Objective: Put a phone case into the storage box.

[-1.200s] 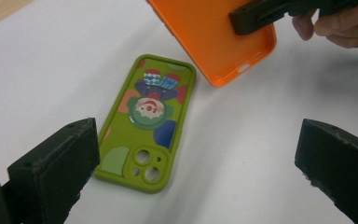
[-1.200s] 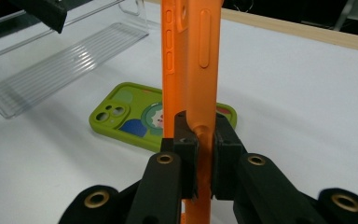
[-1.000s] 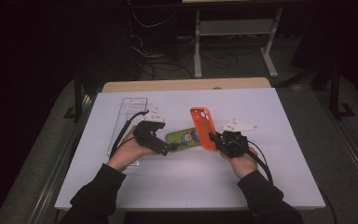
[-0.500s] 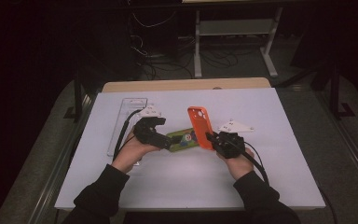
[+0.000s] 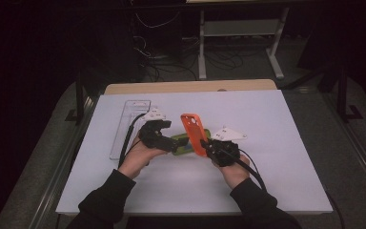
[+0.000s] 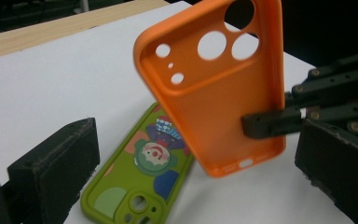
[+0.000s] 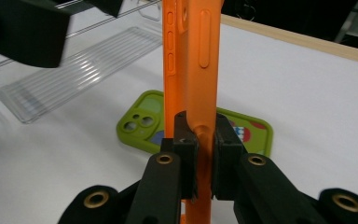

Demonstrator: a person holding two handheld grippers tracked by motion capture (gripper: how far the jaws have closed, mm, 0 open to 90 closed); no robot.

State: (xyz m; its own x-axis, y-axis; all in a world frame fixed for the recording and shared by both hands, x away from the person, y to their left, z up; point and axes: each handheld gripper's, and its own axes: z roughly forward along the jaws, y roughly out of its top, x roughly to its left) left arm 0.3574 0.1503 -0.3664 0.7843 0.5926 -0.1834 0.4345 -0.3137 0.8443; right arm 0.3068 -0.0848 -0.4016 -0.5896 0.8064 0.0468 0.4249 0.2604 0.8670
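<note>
— What does the room look like?
— Dark, with a white table (image 5: pixel 276 157) under the camera and a clear plastic tray (image 5: pixel 126 126) lying near its left edge.

— Where is the orange phone case (image 5: pixel 194 133)?
— Lifted off the table near its middle, standing almost upright. The right gripper (image 7: pixel 199 140) pinches its lower side wall, jaws pressed narrowly on the rim.

— And the left gripper (image 6: pixel 205 158)?
— Its jaws stand wide apart with nothing between the pads. It hovers just beside the green phone case (image 6: pixel 142 182).

— Where does that one lie?
— Flat on the table, cartoon back facing up, right below and behind the orange one.
</note>
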